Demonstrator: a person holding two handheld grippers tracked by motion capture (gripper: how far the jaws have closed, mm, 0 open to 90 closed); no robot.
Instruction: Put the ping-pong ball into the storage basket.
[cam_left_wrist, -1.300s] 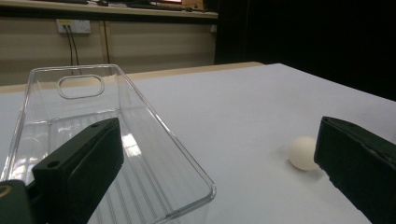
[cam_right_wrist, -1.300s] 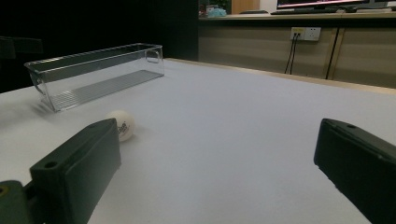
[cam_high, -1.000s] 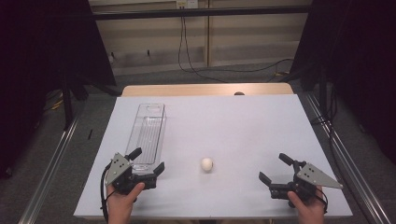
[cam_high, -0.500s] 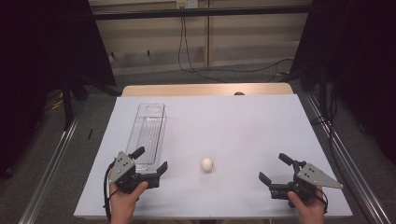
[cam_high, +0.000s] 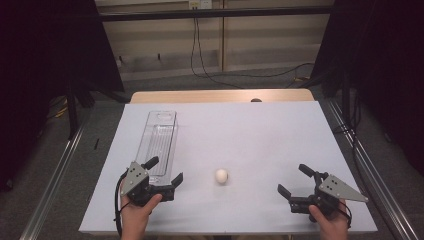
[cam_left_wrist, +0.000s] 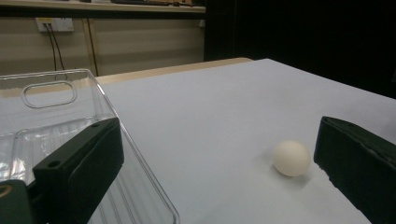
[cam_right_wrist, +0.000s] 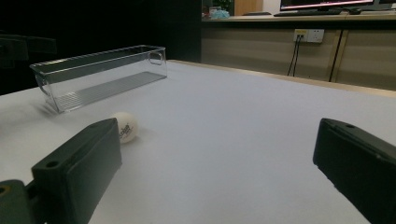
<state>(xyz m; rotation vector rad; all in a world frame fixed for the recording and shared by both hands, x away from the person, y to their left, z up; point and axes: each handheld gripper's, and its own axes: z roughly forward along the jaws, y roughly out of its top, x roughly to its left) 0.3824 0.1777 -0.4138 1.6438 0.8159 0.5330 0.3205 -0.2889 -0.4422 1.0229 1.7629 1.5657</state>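
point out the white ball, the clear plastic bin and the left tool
small white ball (cam_high: 221, 176), high view, on the middle of the ball
long clear plastic bin (cam_high: 161, 131), high view, on its ribbed floor
left tool (cam_high: 164, 173), high view, midway between its two open black fingertips

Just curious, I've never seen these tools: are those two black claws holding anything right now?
Nothing is held. The left hand-held gripper and right hand-held gripper both stand open, apart from the white ball and the clear bin.
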